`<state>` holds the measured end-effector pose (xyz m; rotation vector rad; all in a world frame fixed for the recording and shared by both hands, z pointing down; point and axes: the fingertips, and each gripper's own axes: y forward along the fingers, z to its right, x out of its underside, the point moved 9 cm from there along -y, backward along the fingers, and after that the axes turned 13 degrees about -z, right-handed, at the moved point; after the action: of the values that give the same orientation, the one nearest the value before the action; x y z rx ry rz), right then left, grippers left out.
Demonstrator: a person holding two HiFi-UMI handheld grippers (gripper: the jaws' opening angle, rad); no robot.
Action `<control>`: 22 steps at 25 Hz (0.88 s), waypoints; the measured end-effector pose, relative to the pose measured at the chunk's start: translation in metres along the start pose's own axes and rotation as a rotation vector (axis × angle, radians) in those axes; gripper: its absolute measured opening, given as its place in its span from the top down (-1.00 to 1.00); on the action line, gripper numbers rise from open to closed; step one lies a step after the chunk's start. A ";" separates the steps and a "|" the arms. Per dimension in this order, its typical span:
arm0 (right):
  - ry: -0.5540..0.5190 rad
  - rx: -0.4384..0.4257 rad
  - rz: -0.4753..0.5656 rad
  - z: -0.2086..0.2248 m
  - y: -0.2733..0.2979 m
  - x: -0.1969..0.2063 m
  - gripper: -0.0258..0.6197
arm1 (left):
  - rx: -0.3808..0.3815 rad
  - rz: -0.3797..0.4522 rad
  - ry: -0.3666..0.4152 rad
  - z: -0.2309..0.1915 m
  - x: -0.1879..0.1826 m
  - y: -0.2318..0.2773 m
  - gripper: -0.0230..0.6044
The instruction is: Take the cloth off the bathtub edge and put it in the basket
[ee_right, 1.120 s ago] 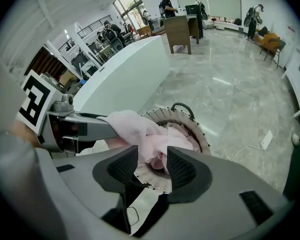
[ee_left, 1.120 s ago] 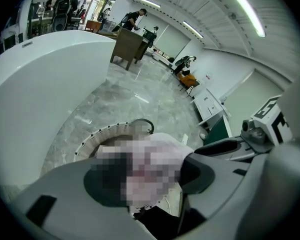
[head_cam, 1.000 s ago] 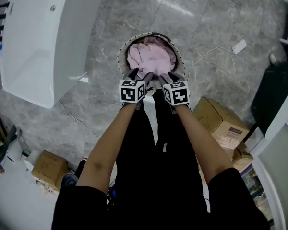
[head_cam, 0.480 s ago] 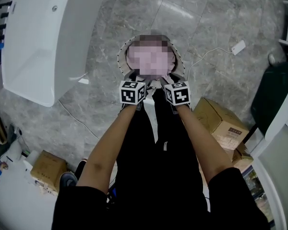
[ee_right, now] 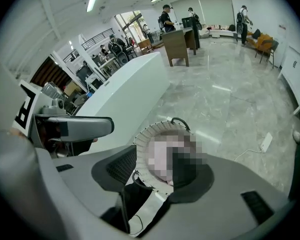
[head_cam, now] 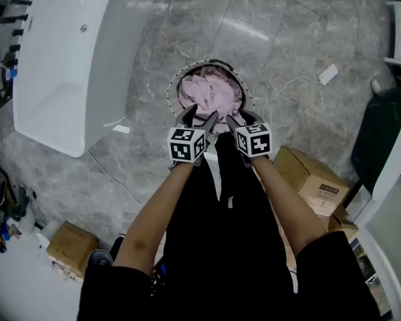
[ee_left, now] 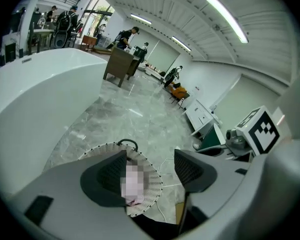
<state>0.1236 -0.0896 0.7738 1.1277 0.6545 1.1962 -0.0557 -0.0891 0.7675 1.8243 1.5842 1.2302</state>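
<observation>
The left gripper (head_cam: 200, 116) is held wide and empty over the basket (head_cam: 172, 91), in which the cloth (head_cam: 210, 92) is lodged, the right gripper (head_cam: 241, 118) has its jaws opening on nothing, and both are best raised straight, clear of folds.

cloth (head_cam: 210, 93) in basket (head_cam: 171, 91), bathtub (head_cam: 67, 52) to its left

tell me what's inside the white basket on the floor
A crumpled pink cloth fills the basket. The basket's bottom, and anything that may lie beneath the cloth, is covered and cannot be seen.
</observation>
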 end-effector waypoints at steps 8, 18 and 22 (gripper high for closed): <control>-0.105 -0.002 0.142 -0.036 -0.078 -0.027 0.32 | 0.019 0.229 -0.101 0.038 -0.042 -0.097 0.00; -0.088 0.009 0.380 -0.106 -0.192 -0.060 0.32 | 0.088 0.403 0.096 0.096 -0.090 -0.214 0.00; -0.098 0.036 0.521 -0.133 -0.246 -0.080 0.32 | 0.151 0.494 0.230 0.118 -0.132 -0.269 0.00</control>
<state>0.0770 -0.1139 0.4879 1.4288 0.3119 1.5579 -0.1031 -0.1171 0.4506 2.3370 1.4144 1.6182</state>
